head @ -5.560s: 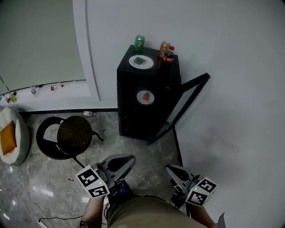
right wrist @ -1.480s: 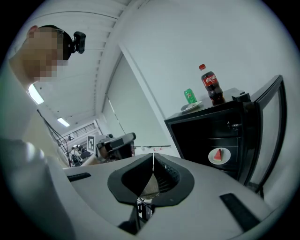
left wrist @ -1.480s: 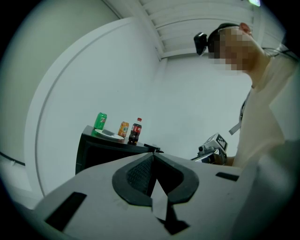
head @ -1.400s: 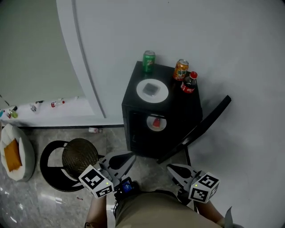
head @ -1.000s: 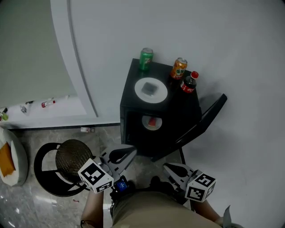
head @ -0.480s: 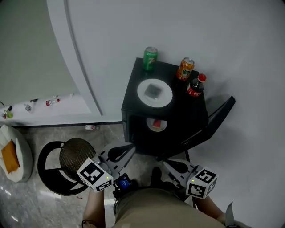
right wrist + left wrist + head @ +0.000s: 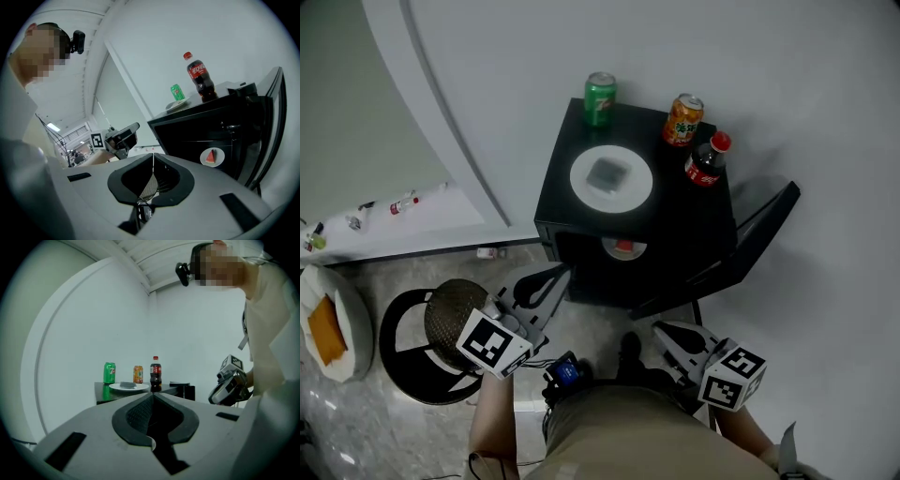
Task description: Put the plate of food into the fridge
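Nearest, the left gripper (image 7: 558,274) and right gripper (image 7: 660,330) hang low by the person's waist, both closed on nothing, probably because nothing is within reach yet. Beyond, the black fridge (image 7: 675,220) has its door (image 7: 750,239) swung open to the right, ready for loading. The plate of food (image 7: 579,183) sits untouched on top, with a green can (image 7: 600,97) behind it.

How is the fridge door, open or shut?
Open. The door stands swung out, and a plate shows inside the fridge.
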Tool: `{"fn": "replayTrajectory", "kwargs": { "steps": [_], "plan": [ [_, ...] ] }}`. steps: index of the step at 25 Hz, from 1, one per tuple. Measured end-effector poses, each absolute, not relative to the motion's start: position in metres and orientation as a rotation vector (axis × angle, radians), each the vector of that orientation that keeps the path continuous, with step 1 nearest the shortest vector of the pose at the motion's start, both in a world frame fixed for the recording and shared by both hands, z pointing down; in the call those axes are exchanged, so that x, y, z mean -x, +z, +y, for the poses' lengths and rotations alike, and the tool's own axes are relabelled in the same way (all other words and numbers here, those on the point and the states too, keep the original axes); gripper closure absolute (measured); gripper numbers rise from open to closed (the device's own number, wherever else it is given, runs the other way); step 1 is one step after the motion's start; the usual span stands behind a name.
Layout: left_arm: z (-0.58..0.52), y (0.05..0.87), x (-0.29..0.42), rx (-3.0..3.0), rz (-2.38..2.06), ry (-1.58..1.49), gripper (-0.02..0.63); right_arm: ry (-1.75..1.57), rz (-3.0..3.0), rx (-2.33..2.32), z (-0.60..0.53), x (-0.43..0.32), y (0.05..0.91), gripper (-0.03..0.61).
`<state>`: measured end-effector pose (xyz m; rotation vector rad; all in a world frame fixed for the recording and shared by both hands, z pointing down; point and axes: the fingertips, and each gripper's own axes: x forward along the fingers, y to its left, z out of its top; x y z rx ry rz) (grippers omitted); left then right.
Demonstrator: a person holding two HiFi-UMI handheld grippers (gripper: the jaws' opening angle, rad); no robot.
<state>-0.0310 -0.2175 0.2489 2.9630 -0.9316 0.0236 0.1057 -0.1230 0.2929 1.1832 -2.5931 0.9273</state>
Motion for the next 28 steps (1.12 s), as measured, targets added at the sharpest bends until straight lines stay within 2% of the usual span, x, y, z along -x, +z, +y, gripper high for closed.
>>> {"fn": "replayTrajectory", "kwargs": {
  "steps": [8,21,22,23,24,28],
  "plan": [
    [-0.249,0.242,0.028,-3.029,-0.950,0.068,0.603,0.935,-2.565,-1.222,-0.130,-0.131,0.295,0.558],
    [-0.264,0.230,-0.022,-3.300,-0.821,0.444,0.601,0.953,-2.609,-1.157,-0.145,-0.132,0.297,0.558],
    [-0.265,0.231,-0.022,-3.311,-0.814,0.492,0.573,0.950,-2.611,-1.156,-0.147,-0.133,0.298,0.557],
    [-0.266,0.234,-0.022,-3.315,-0.797,0.558,0.465,0.950,-2.613,-1.155,-0.148,-0.133,0.298,0.558],
    [-0.267,0.238,-0.023,-3.316,-0.773,0.625,0.410,0.954,-2.614,-1.154,-0.149,-0.133,0.299,0.558],
    [-0.269,0.253,-0.029,-3.331,-0.699,0.830,0.333,0.960,-2.609,-1.155,-0.149,-0.134,0.299,0.558]
  ]
}}
